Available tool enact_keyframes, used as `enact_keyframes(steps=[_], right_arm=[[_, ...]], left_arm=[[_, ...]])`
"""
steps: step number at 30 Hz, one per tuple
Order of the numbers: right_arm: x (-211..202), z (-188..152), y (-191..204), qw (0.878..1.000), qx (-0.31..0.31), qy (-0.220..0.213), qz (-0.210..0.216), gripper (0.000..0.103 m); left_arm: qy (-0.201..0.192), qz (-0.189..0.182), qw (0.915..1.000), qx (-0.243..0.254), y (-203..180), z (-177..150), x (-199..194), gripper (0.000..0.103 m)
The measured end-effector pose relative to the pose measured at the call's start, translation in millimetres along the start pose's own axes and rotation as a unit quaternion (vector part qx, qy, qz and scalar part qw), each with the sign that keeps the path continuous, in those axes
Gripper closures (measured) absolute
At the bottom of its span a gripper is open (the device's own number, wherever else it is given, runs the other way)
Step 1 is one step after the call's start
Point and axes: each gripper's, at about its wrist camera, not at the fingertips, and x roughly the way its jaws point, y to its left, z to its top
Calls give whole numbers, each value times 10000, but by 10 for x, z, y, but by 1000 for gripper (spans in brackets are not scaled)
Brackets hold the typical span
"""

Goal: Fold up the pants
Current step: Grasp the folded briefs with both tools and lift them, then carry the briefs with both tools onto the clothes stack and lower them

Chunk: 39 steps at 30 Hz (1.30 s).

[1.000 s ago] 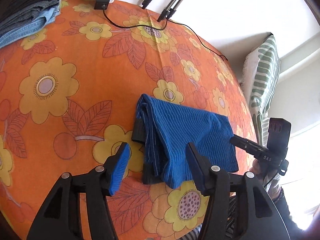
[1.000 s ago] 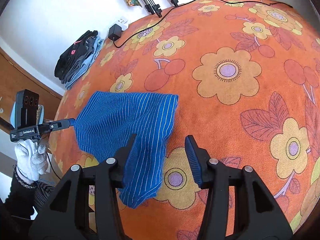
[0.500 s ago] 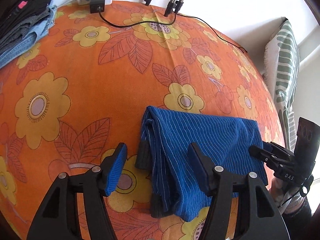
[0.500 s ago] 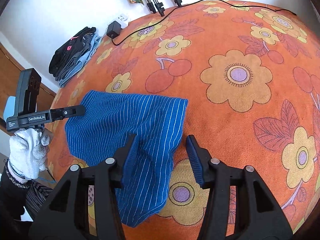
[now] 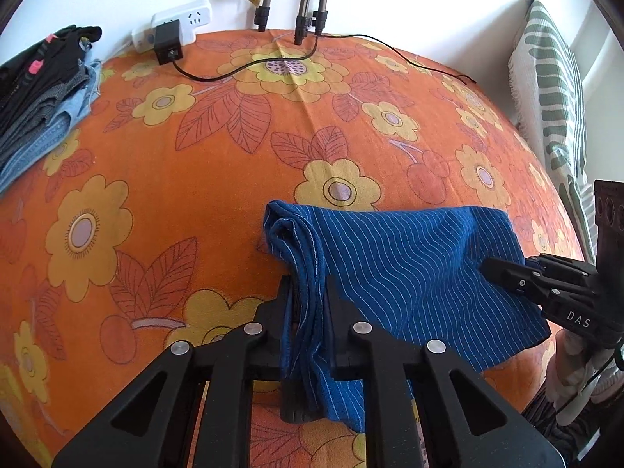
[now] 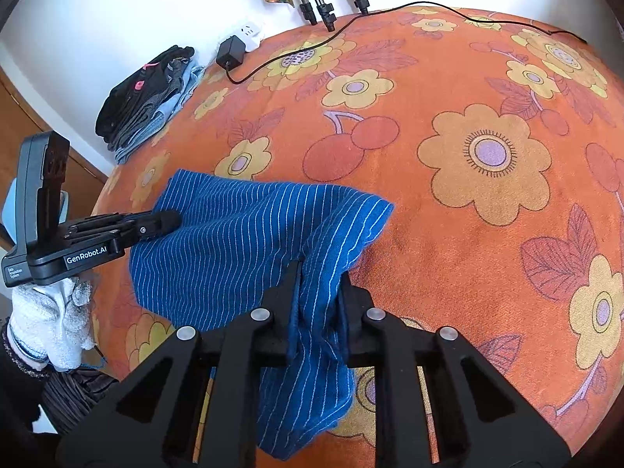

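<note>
The blue pinstriped pants (image 5: 409,269) lie folded into a wide band on the orange flowered cloth (image 5: 195,179). My left gripper (image 5: 308,288) is shut on the band's left end, where several layers bunch between the fingers. My right gripper (image 6: 319,277) is shut on the right end of the pants (image 6: 241,245), and loose fabric hangs down below it. Each gripper also shows in the other's view: the right gripper (image 5: 487,267) at the right, the left gripper (image 6: 173,220) at the left.
A stack of folded dark and denim clothes (image 5: 43,93) lies at the back left. A white power strip with a black adapter (image 5: 171,35) and a thin black cable (image 5: 390,45) sit at the back, by tripod legs (image 5: 308,0). A green striped cushion (image 5: 553,89) stands at right.
Both grippers were open on either side of the pants' ends; now both have closed on the fabric. Both have moved forward slightly.
</note>
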Motion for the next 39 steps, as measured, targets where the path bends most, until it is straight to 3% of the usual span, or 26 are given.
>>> enact_keyframes(steps=[12,22,30,39], right_arm=[[-285,22,278,9981,-444,-428,-53,90],[-551,210,757,9906,-975,-954,-71,91],[-663,614,1479,9757,-1657,-1431,101,91],[-352,1356,2317,9636,-2063,-1664,356,91]], left_arm=[[-534,111,9983,193,-68,-22,-360,91],[-1162,21,9931,-140,184,21,-889,91],[-1761,126,9828,-547,676,181,-1398,91],[-2270,472,9677,-993,1542,495,-1846,91]])
